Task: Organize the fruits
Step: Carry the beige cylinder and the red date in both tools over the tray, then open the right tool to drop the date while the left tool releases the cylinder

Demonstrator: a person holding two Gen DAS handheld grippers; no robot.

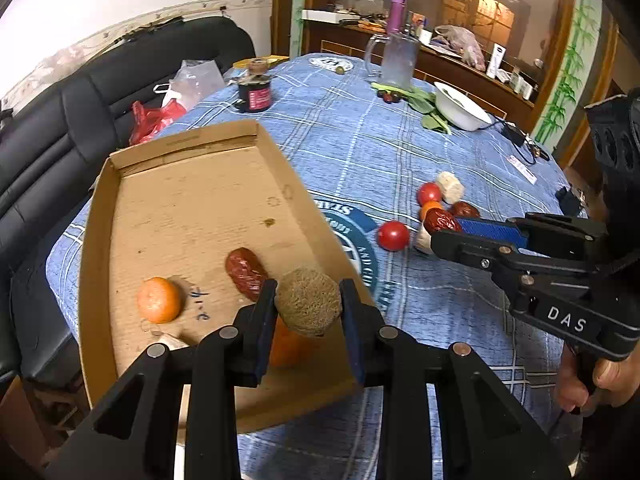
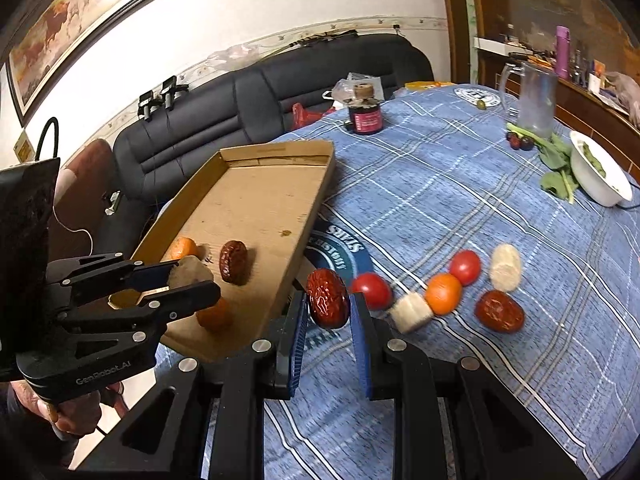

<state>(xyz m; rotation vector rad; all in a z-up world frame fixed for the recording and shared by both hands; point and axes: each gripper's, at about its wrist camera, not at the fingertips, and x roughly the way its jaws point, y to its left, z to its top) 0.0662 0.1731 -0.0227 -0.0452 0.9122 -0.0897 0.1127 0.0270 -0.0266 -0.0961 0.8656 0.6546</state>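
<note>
Tools both loaded: left tool [image 1: 308, 306] clamped fibrous chunk [image 1: 308, 300], right tool [image 2: 329, 300] clamped date [image 2: 328, 298]; best released low inside box [image 1: 200, 200], clear of orange [image 1: 159, 299].

Far half of cardboard tray [image 1: 192, 200] floor bare, open from above. Near half crowded: tangerine [image 1: 159, 299], red date [image 1: 245, 274], another orange fruit, possibly more under the fingers. Blue tablecloth [image 2: 440, 184] open mid-table; fruit cluster [image 2: 444, 294] blocks right of the tray wall.
</note>
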